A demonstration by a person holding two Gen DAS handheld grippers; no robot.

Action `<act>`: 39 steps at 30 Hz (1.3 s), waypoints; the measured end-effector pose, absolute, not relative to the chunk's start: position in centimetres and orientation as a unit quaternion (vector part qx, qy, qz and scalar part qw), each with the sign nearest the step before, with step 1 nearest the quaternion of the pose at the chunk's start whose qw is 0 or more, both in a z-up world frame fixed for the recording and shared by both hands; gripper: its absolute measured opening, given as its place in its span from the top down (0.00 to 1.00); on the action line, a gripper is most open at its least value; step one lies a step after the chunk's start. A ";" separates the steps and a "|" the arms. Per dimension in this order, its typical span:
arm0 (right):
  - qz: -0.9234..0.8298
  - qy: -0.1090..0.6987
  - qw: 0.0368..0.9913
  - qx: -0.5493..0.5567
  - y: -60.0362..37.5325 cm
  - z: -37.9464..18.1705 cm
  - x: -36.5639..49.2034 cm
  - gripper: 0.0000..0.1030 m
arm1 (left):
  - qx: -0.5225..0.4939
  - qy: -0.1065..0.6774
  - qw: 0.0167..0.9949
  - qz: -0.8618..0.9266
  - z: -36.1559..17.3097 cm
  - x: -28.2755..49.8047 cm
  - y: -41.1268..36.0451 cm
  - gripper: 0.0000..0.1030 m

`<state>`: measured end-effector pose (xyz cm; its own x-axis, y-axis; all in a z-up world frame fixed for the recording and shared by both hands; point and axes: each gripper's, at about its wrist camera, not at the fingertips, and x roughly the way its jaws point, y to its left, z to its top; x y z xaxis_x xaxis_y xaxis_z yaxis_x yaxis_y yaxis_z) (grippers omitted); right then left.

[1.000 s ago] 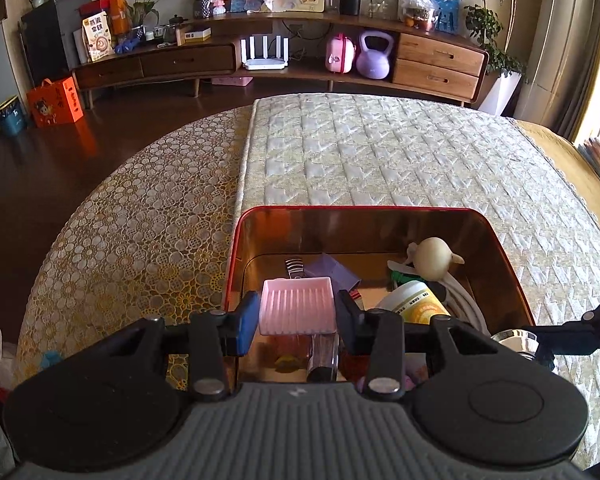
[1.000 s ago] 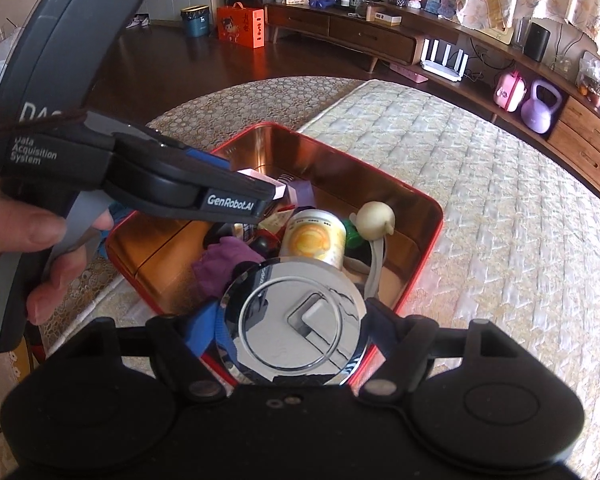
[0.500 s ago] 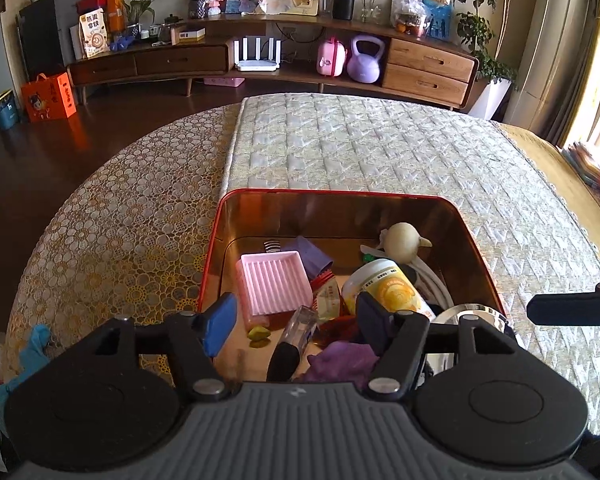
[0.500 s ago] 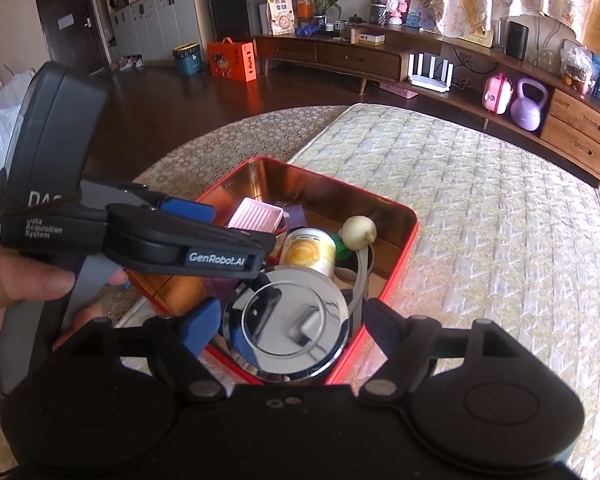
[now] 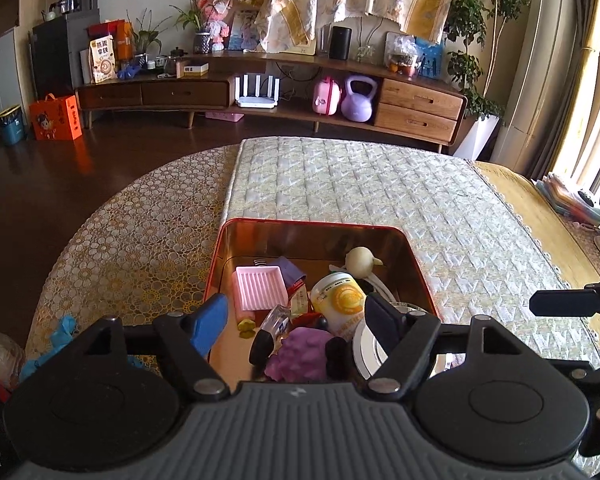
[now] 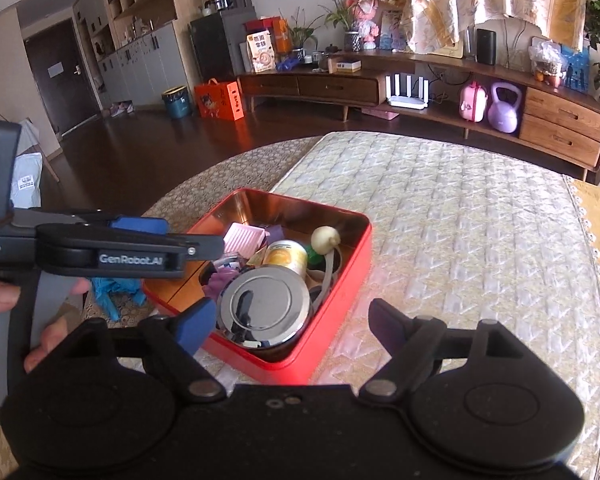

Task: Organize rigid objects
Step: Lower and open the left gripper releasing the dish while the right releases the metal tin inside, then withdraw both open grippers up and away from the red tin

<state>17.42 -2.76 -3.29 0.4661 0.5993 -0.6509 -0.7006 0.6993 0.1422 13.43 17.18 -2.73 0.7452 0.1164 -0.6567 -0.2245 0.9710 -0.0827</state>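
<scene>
Left gripper (image 5: 296, 322): jaws opening, nothing held.
Right gripper (image 6: 288, 326): jaws opening, nothing held.
Red tin (image 6: 340, 280): pink soap dish (image 5: 260, 286) at far-left corner, steel lid (image 6: 262, 306) at near edge.

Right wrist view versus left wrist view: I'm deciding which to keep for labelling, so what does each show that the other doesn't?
Only the right wrist view shows the hand on the left gripper's handle, the tin's red outer wall, and the whole shiny round lid.

Only the left wrist view shows the clear bottle with a black cap and the tin's bare floor.

Both show the red tin, pink ridged tray, yellow-labelled can, purple lump and cream bulb. Both grippers' jaws are opening, gripping nothing.
</scene>
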 end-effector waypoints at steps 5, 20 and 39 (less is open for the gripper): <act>0.381 0.327 0.862 -0.067 -3.9 -2.5 16.4 0.14 | -0.078 0.333 0.936 0.088 -1.8 11.7 16.2 0.21; 0.381 0.271 0.883 -0.050 -7.7 -1.9 13.3 0.00 | -0.080 0.321 0.941 0.075 -1.6 7.5 12.7 0.20; 0.362 0.263 0.894 -0.023 -10.9 -2.0 11.1 0.00 | -0.089 0.313 0.944 0.062 -0.7 5.3 10.3 0.00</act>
